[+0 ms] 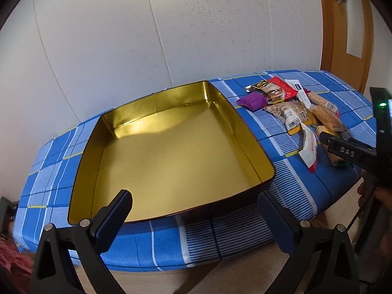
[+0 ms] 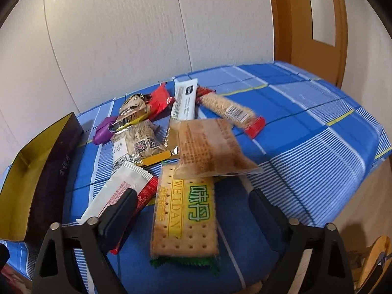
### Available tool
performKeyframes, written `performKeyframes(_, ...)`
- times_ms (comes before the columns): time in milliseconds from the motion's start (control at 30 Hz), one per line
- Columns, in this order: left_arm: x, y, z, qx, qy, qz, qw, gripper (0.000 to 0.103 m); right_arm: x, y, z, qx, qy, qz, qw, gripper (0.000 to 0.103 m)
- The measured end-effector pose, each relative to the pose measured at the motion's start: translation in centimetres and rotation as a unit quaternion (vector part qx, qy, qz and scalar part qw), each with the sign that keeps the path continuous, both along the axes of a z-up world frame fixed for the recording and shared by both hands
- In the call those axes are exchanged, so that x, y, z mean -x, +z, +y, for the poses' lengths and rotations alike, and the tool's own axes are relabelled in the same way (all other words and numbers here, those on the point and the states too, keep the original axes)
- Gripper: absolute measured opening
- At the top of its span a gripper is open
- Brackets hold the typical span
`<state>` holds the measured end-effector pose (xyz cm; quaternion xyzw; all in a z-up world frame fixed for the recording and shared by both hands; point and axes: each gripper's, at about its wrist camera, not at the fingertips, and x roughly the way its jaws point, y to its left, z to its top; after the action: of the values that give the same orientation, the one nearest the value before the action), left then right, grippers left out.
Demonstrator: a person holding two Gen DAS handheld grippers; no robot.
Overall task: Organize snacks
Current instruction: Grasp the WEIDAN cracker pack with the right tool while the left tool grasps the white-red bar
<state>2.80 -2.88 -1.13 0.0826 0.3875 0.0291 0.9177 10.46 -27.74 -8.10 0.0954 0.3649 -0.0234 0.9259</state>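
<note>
An empty gold-lined tin sits on the blue plaid cloth, and its dark outer wall shows at the left of the right wrist view. My left gripper hangs open over the tin's near rim, holding nothing. To the tin's right lies a pile of snacks: a purple packet, a red packet and a white-and-red wrapper. My right gripper is open and straddles a green-and-yellow cracker packet. Its pads stand clear of both sides of the packet. A brown translucent packet overlaps the cracker packet's far end.
The plaid-covered table ends against a white wall behind, with bare cloth right of the pile. A wooden door stands at the far right. A white bar and a sesame bar lie at the pile's back. A hand holds the right gripper.
</note>
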Motion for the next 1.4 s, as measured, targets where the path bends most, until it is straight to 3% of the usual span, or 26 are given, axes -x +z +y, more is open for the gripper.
performKeyframes(133, -0.3, 0.4, -0.8, -0.005, -0.006, -0.002, 1.0000, 0.103, -0.6, -0.3, 0.1, 0.011, 0.005, 0.001, 1.000, 0.074)
performKeyframes(233, -0.6, 0.5, -1.6, -0.007, -0.011, 0.000, 0.9999, 0.103, -1.2, -0.4, 0.6, 0.041, 0.022, 0.003, 0.999, 0.062)
performKeyframes(267, -0.7, 0.5, -1.8, -0.009, -0.012, 0.001, 0.9999, 0.103, -1.4, -0.4, 0.9, 0.049, 0.032, 0.003, 0.998, 0.050)
performKeyframes(333, -1.0, 0.5, -2.3, -0.012, -0.016, 0.005, 0.9998, 0.103, -1.4, -0.4, 1.1, 0.063, 0.036, 0.005, 0.997, 0.049)
performKeyframes(800, -3.0, 0.8, -6.1, -0.001, -0.055, 0.021, 0.9983, 0.103, -0.9, -0.2, -3.1, 0.018, -0.038, 0.010, 0.999, 0.048)
performKeyframes(1000, -3.9, 0.9, -8.3, -0.011, -0.074, 0.019, 0.9970, 0.103, -0.7, -0.2, -3.5, 0.012, -0.045, 0.009, 0.999, 0.048)
performKeyframes(1267, -6.9, -0.2, -12.0, -0.040, -0.156, 0.000, 0.9870, 0.103, -0.2, -0.2, -4.3, -0.005, -0.057, 0.006, 0.998, 0.048)
performKeyframes(1400, -8.4, -1.7, -13.1, -0.056, -0.184, 0.013, 0.9813, 0.103, -0.3, -0.3, -4.1, 0.001, -0.058, 0.007, 0.998, 0.048)
